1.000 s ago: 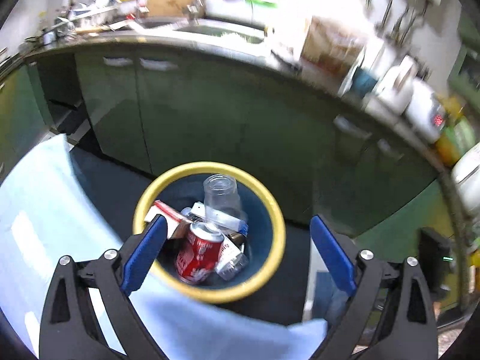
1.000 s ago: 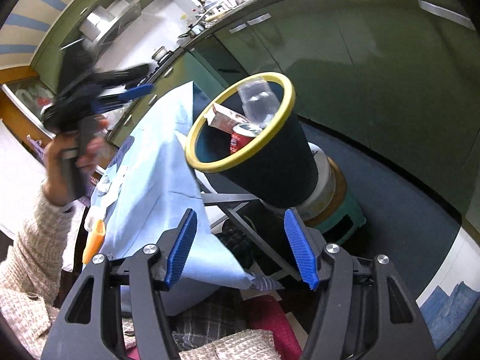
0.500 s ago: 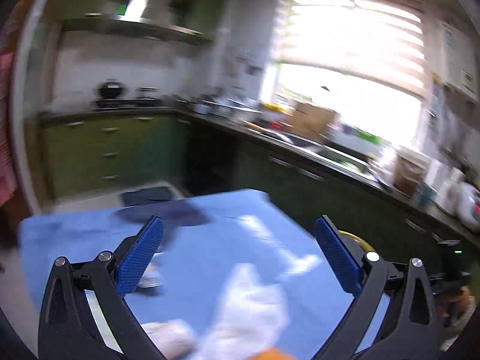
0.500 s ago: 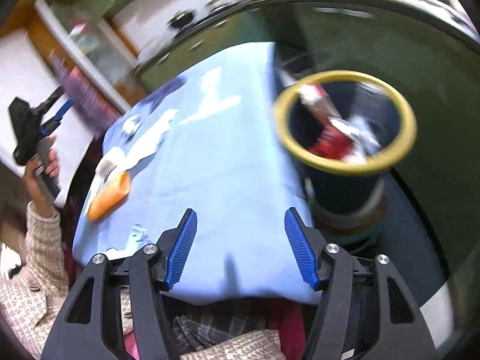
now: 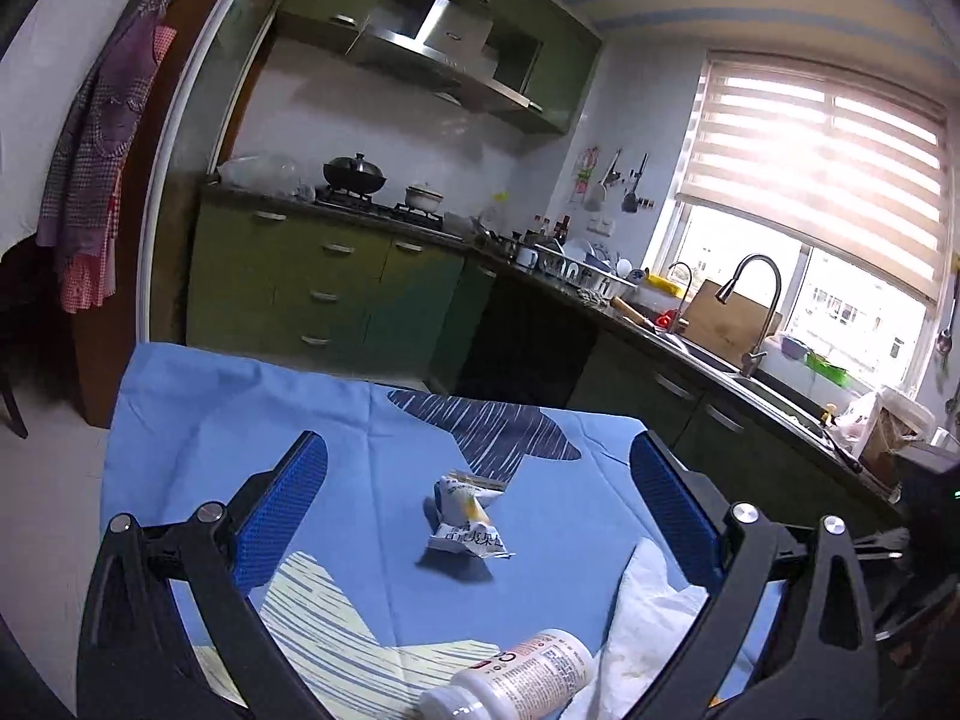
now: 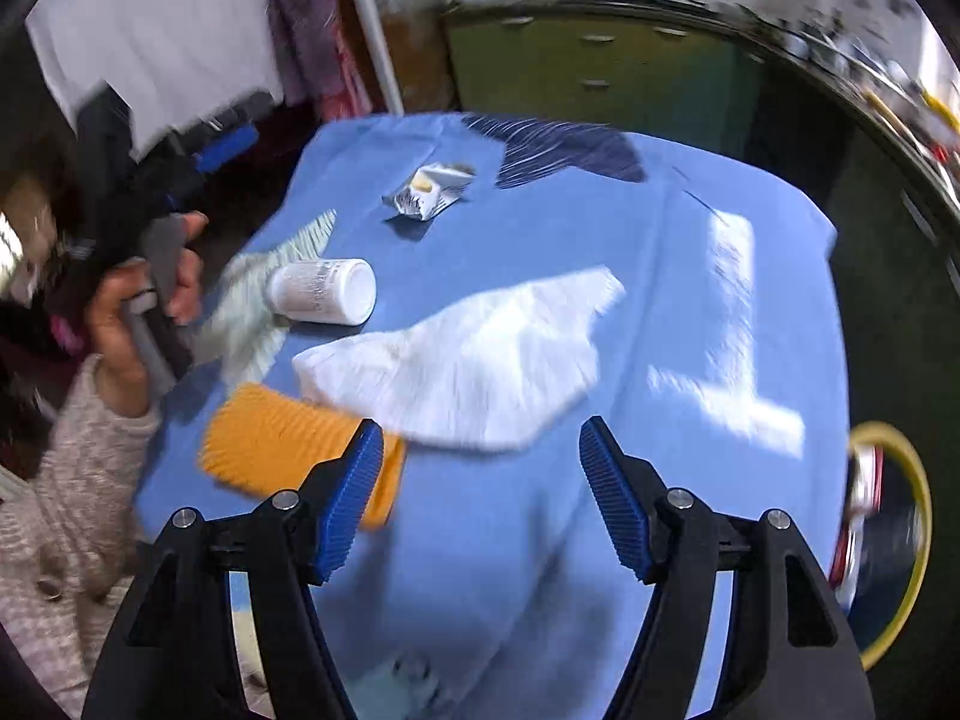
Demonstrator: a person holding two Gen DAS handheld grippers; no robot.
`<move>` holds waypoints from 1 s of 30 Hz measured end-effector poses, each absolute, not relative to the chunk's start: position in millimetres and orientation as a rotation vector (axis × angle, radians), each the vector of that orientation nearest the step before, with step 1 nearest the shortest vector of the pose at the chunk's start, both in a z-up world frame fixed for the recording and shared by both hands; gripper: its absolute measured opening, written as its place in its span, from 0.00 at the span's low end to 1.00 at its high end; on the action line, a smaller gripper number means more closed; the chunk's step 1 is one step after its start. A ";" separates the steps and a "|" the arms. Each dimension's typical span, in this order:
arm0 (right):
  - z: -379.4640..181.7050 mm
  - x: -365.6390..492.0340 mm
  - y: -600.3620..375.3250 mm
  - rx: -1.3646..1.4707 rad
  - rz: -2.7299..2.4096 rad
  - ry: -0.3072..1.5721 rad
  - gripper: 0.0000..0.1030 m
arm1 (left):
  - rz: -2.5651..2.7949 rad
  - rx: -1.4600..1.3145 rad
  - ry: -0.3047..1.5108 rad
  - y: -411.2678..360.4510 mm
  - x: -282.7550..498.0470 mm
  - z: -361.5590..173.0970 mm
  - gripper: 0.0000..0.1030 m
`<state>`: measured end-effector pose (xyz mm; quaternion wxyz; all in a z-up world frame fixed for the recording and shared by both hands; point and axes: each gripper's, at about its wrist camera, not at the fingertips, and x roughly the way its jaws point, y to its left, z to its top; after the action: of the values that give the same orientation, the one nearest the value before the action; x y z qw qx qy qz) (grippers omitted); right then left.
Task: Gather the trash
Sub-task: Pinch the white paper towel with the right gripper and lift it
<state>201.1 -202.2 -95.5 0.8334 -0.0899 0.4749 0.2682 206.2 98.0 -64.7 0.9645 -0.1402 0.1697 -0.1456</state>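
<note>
1. The left gripper (image 5: 477, 501) hangs over the blue tablecloth (image 5: 228, 414) with its jaws wide apart and nothing between them.
2. Ahead of it lies a crumpled snack wrapper (image 5: 468, 519); nearer lie a white pill bottle (image 5: 510, 681) on its side and a white tissue (image 5: 645, 630).
3. The right gripper (image 6: 480, 501) points down at the cloth, its jaws opening and holding nothing.
4. Just past its tips lies the tissue, overlapping an orange packet (image 6: 270, 438).
5. The yellow-rimmed trash bin (image 6: 912, 480) stands off the table's right edge.
</note>
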 end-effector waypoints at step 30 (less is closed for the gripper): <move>-52.3 209.9 -253.8 -0.134 0.447 0.915 0.06 | -0.312 -0.327 0.381 103.3 208.1 -73.3 0.93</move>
<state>209.9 -253.8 -52.3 0.8710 -0.0641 0.4378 0.2136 208.1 103.3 -73.3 0.9566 -0.1610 0.1879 -0.1538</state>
